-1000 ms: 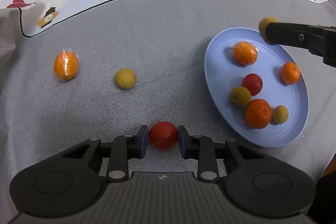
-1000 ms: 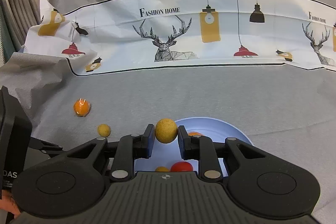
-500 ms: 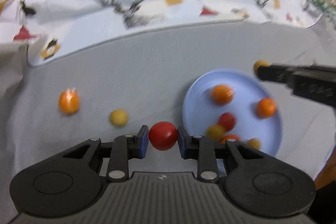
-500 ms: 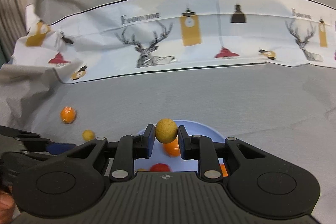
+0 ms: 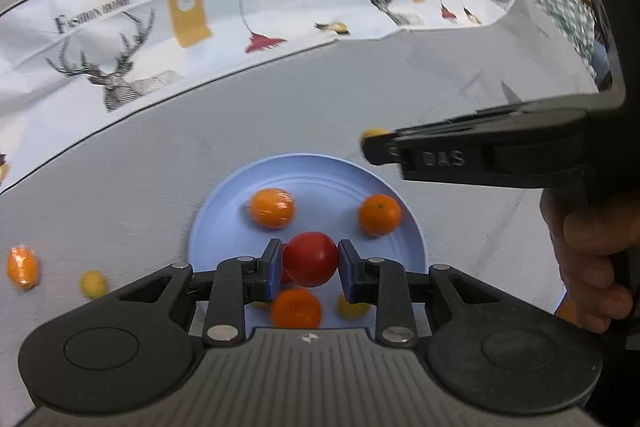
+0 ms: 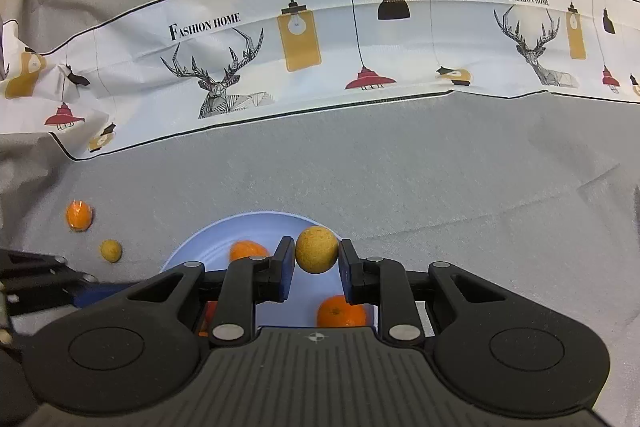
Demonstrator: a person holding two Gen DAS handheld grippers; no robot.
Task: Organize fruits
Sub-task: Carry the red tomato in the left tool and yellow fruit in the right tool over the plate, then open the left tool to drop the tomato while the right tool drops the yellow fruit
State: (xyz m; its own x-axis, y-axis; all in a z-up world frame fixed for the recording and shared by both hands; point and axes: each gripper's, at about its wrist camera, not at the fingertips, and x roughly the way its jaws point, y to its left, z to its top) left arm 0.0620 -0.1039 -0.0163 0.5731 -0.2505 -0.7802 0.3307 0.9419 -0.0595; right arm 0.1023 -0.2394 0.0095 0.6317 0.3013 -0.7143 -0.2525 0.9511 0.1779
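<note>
My left gripper [image 5: 310, 263] is shut on a red tomato [image 5: 310, 258] and holds it above the near part of the light blue plate [image 5: 216, 211]. The plate holds several fruits, among them two oranges [image 5: 272, 207] [image 5: 379, 215]. My right gripper [image 6: 316, 257] is shut on a yellow fruit [image 6: 317, 254] above the plate's far rim [image 6: 192, 247]; it also shows in the left wrist view [image 5: 374, 147]. A wrapped orange [image 6: 79, 215] and a small yellow fruit [image 6: 110, 250] lie on the grey cloth left of the plate.
A grey tablecloth [image 6: 440, 179] covers the table. A white printed cloth with deer and lamps [image 6: 320, 39] lies along the back. The wrapped orange [image 5: 23, 265] and small yellow fruit [image 5: 93, 283] show at the left in the left wrist view.
My left gripper lifted the tomato off the cloth and carried it right, over the plate. My right gripper stayed over the plate's far rim with the yellow fruit.
</note>
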